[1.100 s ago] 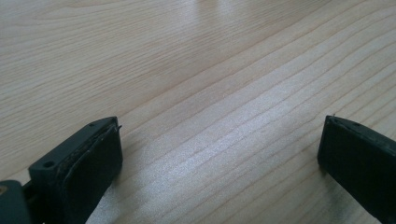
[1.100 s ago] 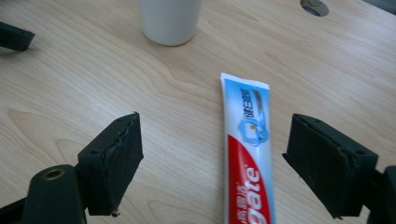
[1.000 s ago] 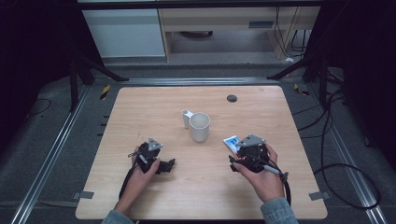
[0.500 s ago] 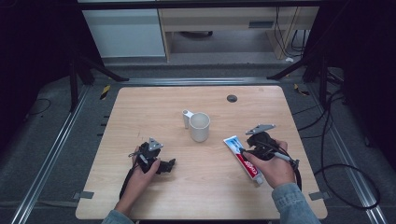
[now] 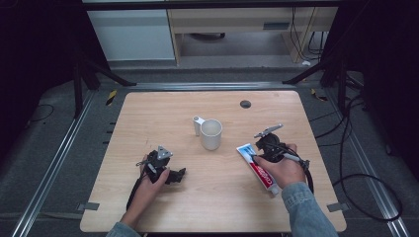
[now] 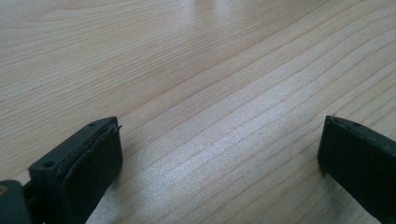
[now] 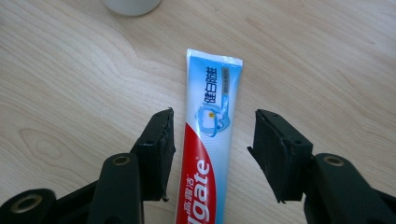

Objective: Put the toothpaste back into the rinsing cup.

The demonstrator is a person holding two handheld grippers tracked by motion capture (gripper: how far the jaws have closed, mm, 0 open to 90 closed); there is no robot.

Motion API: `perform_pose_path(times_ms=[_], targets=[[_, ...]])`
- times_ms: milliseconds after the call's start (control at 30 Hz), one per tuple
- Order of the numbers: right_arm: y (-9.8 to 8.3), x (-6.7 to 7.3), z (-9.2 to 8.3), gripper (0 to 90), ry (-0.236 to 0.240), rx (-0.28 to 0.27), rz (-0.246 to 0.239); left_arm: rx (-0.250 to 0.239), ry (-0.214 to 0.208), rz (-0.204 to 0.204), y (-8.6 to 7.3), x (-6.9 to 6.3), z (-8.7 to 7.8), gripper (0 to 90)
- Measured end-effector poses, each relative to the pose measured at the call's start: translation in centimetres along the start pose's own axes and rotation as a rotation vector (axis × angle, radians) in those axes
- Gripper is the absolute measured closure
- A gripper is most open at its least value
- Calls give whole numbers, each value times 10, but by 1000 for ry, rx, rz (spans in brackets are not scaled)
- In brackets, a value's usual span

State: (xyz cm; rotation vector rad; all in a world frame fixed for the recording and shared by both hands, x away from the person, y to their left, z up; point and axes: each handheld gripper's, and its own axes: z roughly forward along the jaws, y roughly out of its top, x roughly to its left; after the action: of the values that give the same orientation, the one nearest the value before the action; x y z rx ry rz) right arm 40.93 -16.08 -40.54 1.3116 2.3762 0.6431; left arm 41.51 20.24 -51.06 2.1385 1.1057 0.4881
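A red, white and blue toothpaste tube [image 5: 260,171] lies flat on the wooden table [image 5: 148,118], its crimped end toward the white mug [image 5: 211,134]. My right gripper [image 5: 258,156] hangs low over the tube, open. In the right gripper view the tube [image 7: 211,100] runs up between the two jaws, with a gap on each side, and the mug's base [image 7: 131,5] is at the top edge. My left gripper [image 5: 178,174] rests on the table at the front left. Its jaws stand wide apart over bare wood [image 6: 219,93], so the left gripper [image 6: 219,154] is open and holds nothing.
The mug stands upright near the table's middle, handle [image 5: 197,123] toward the far left. A dark round hole [image 5: 245,104] sits near the far edge. Metal rails [image 5: 59,158] and black cables [image 5: 356,163] flank the table. A white cabinet [image 5: 133,34] stands beyond.
The right hand swung right, off the tube, then came back left so its open jaws straddle the tube. The tube lies in the same place. The left hand stayed still.
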Motion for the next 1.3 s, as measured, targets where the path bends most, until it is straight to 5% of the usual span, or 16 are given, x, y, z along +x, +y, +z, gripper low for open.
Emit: perform_pose_path(times_ms=[700, 1300], targets=[[9, -7, 52, 408, 29, 176, 58, 1, -13, 13, 1, 2, 1, 0], [20, -10, 72, 405, 49, 294, 63, 1, -17, 14, 2, 2, 2, 0]])
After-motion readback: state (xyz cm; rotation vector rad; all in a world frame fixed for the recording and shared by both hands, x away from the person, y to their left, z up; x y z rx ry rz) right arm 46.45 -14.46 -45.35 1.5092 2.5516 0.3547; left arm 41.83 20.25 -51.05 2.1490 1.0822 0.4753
